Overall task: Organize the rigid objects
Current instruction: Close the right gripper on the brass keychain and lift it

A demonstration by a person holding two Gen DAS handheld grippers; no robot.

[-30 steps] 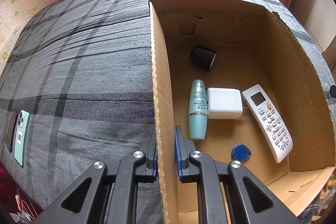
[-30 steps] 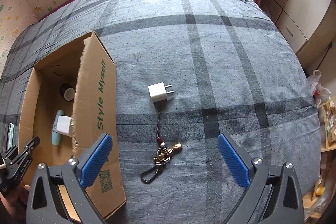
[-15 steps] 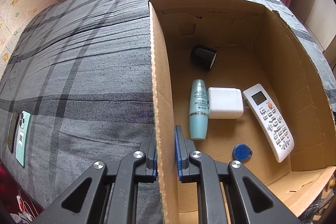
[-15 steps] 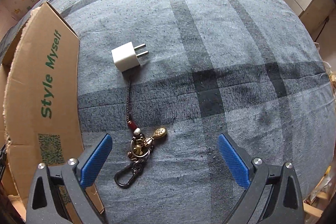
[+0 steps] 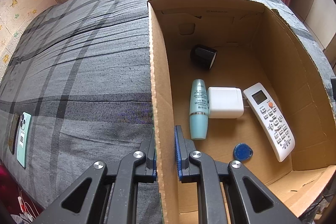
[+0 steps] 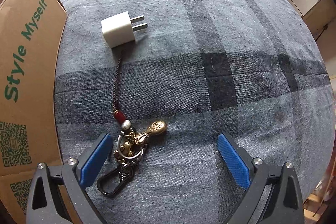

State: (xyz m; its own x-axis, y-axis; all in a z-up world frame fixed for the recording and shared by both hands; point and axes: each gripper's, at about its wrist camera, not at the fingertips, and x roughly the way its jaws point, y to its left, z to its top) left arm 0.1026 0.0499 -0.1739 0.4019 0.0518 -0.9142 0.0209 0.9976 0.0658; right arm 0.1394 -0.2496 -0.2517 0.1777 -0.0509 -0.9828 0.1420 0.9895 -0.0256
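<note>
The left gripper (image 5: 165, 150) is clamped on the near wall of the box (image 5: 156, 68), one blue pad outside the cardboard and one inside, the jaws drawn together on it. The box sits on a bed (image 5: 84, 68) covered in grey plaid cloth. Inside, just ahead of the inner pad, a teal bottle (image 5: 198, 108) lies on its side, touching a white charger (image 5: 225, 102). Right of the charger a remote (image 5: 271, 119) lies slanted, and near its lower end is a blue tag (image 5: 242, 151). Farther back a black cup (image 5: 203, 56) lies tipped over. Out on the bed, well to the left of the box, a green phone (image 5: 23, 140) lies beside a darker flat thing, possibly a second phone, too foreshortened to tell. In the right wrist view the right gripper (image 6: 162, 157) points down at the bed with its jaws wide apart, holding nothing. The keychain (image 6: 128, 150) lies on the cloth between the pads, close to the left pad and well clear of the right one; its black carabiner is nearest the camera, the brass charms are by the left fingertip, and its braided cord runs away to a small plug (image 6: 118, 29), whose prongs point right. The printed outer wall of the box stands just left of the gripper.
</note>
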